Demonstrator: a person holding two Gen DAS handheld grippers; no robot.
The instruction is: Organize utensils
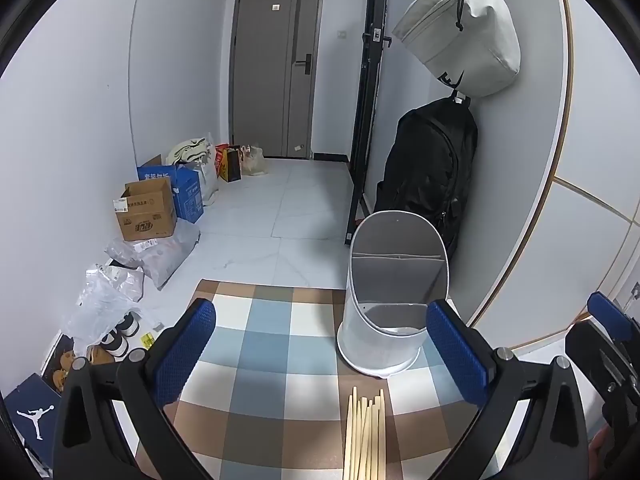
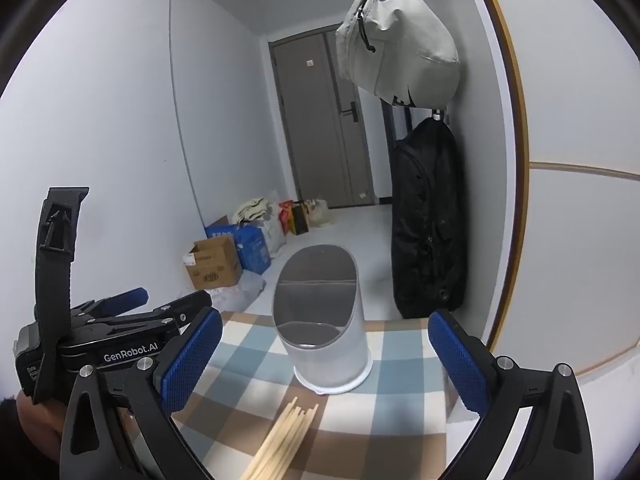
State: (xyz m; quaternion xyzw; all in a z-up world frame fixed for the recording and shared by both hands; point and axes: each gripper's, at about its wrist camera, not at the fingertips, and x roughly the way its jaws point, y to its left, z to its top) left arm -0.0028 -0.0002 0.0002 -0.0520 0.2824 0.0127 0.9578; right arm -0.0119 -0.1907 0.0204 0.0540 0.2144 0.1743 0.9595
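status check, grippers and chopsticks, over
Left gripper open, empty. Right gripper open, empty. Chopsticks bundled on checkered cloth, short of white utensil holder. Path clear.

"GenRobot.AI" stood in white on the left gripper's [image 2: 132,300] black body, at eight o'clock in the right wrist view; a white Jumpman logo marked the blue shoebox [image 1: 34,412].

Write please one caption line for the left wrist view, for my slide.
Open left gripper above pale wooden chopsticks on checked tablecloth, facing white divided utensil holder.
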